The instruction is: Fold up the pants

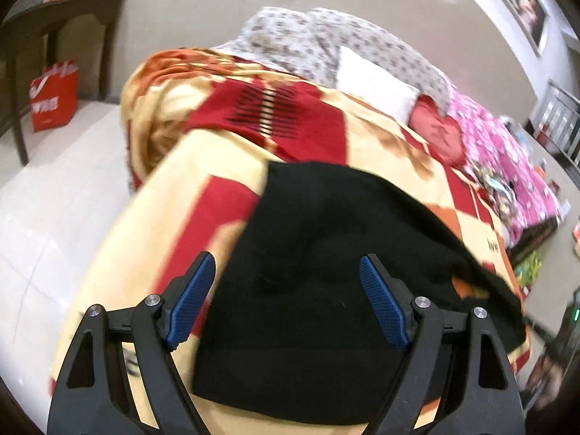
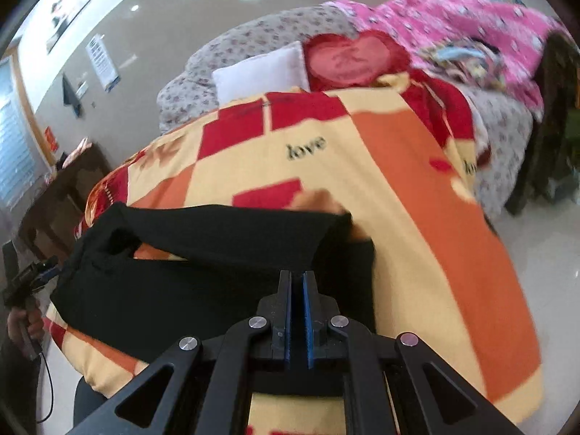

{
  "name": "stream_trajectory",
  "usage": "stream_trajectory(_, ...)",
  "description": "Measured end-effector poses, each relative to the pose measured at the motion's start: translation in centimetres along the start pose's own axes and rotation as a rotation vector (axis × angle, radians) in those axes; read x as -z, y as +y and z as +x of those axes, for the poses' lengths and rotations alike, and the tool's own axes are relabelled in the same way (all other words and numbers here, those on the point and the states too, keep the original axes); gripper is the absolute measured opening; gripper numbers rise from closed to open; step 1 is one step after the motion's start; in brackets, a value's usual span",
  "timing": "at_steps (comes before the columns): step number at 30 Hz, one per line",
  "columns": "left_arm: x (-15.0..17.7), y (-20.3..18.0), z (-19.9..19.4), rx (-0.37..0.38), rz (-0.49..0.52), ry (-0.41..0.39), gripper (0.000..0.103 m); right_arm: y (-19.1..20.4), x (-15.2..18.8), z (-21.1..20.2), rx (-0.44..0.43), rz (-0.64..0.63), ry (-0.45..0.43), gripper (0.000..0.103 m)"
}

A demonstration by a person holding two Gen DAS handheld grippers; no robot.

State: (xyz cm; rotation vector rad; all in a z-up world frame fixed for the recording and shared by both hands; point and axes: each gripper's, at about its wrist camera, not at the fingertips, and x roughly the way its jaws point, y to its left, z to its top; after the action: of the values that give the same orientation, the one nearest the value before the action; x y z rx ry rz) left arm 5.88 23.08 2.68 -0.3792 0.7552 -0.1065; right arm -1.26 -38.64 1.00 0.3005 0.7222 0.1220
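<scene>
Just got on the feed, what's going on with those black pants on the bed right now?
A person is folding black pants laid on a red, orange and cream blanket on a bed. The right claw is shut, with the black cloth right at its tips, apparently pinched and lifted. The left claw is open, hanging over the pants and holding nothing.

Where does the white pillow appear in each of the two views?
Left wrist: white pillow upper right of centre, beyond the black pants.
Right wrist: pillow upper centre-left.
Shared landmark: the red heart cushion just right of it.
</scene>
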Motion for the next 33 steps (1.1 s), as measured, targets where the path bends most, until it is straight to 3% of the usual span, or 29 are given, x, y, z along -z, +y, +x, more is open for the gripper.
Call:
stream_trajectory(5, -3.6, 1.6, 1.7, 0.125, -0.175, 0.076, 0.082, -1.9, 2.5, -0.5, 0.01, 0.097, -0.017, 0.005)
stream_trajectory(6, -5.0, 1.5, 2.8, 0.166, -0.211, 0.104, 0.082, -1.8, 2.4, -0.7, 0.017, 0.094, -0.026, 0.005)
stream_trajectory(9, -7.9, 1.1, 5.6, 0.188, -0.265, 0.191, 0.082, -0.1, 2.3, 0.0, 0.084, 0.016, -0.007, 0.005)
stream_trajectory(11, -9.9, 0.7, 7.5, 0.167, -0.278, 0.231, 0.082, 0.8, 2.3, 0.2, 0.133, -0.032, -0.008, 0.005)
stream_trajectory(13, -11.9, 0.2, 9.1, 0.081, -0.167, 0.209, 0.082, 1.1, 2.4, 0.2, 0.156, -0.053, -0.006, 0.005)
stream_trajectory(14, -12.5, 0.2, 10.4, 0.033, -0.119, 0.235, 0.082, 1.0, 2.4, 0.2, 0.155, -0.051, -0.006, 0.005)
stream_trajectory(16, -12.7, 1.1, 12.4, 0.029, -0.109, 0.294, 0.082, 1.1, 2.5, 0.3, 0.146, -0.043, -0.005, 0.005)
stream_trajectory(18, -12.1, 1.8, 14.5, 0.115, -0.123, 0.391, 0.082, 1.1, 2.5, 0.3, 0.141, -0.041, -0.003, 0.005)
stream_trajectory(20, -12.0, 1.4, 14.5, 0.182, -0.077, 0.371, 0.082, 1.0, 2.5, 0.2, 0.14, -0.04, -0.003, 0.005)
stream_trajectory(22, -11.6, 1.2, 14.9, 0.3, -0.096, 0.393, 0.081, 0.9, 2.5, 0.2, 0.141, -0.038, -0.003, 0.005)
stream_trajectory(24, -11.2, 1.0, 15.2, 0.327, -0.094, 0.396, 0.079, 0.7, 2.5, 0.2, 0.142, -0.036, -0.004, 0.005)
stream_trajectory(27, -10.9, 1.2, 15.2, 0.339, -0.107, 0.4, 0.067, 0.6, 2.6, 0.1, 0.144, -0.033, -0.005, 0.005)
stream_trajectory(30, -11.0, 1.7, 14.8, 0.307, -0.109, 0.382, 0.032, 0.5, 2.6, 0.1, 0.144, -0.034, -0.004, 0.005)
stream_trajectory(31, -11.1, 1.7, 14.8, 0.296, -0.109, 0.374, 0.012, 0.5, 2.6, 0.1, 0.143, -0.034, -0.004, 0.005)
stream_trajectory(33, -11.2, 1.7, 14.9, 0.272, -0.101, 0.364, 0.006, 0.6, 2.6, 0.1, 0.142, -0.033, -0.004, 0.005)
